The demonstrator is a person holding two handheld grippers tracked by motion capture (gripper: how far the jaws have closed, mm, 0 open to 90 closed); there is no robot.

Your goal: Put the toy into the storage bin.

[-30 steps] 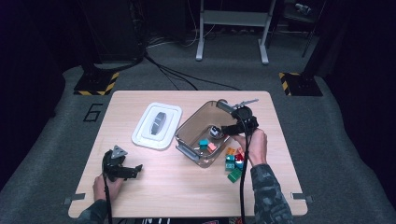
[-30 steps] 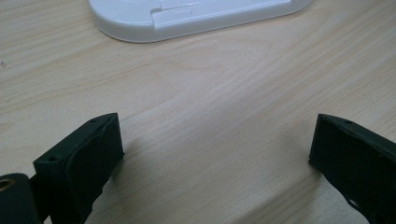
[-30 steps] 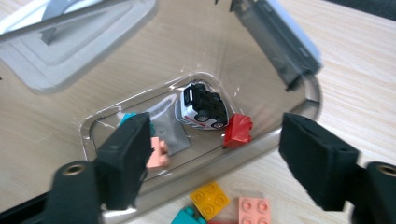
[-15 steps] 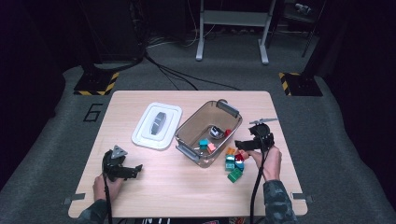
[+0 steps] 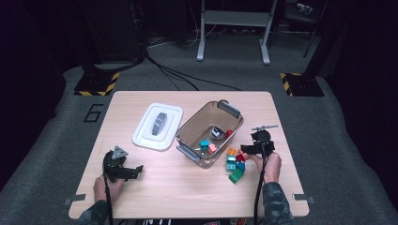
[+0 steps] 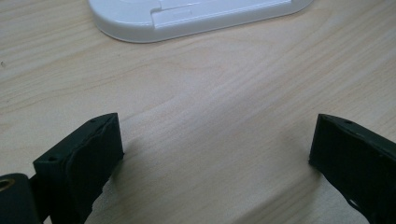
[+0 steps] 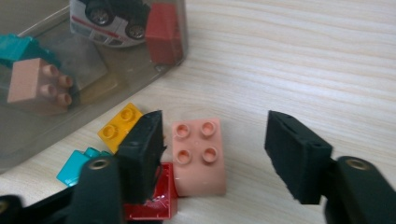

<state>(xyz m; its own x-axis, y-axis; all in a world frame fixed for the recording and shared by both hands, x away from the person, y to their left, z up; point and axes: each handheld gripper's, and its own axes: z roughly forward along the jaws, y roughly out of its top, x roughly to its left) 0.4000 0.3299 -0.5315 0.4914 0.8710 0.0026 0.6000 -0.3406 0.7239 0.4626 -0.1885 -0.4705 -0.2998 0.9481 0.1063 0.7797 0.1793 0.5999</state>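
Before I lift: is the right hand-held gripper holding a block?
No. The pink block sits between its closing jaws; the right pad isn't touching.

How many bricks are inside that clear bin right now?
3: a teal one and a pink one together at the bin's near end, and a red one beside the toy car. Others may be hidden.

Bare table (image 7: pixel 299 60) lies right of the pink brick (image 7: pixel 198 156); yellow brick (image 7: pixel 119 127) and bin (image 7: pixel 93 88) crowd its left.

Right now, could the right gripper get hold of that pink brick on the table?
Probably yes: the right gripper has the pink brick between its open jaws, one side free, the other jaw squeezed against a red brick.
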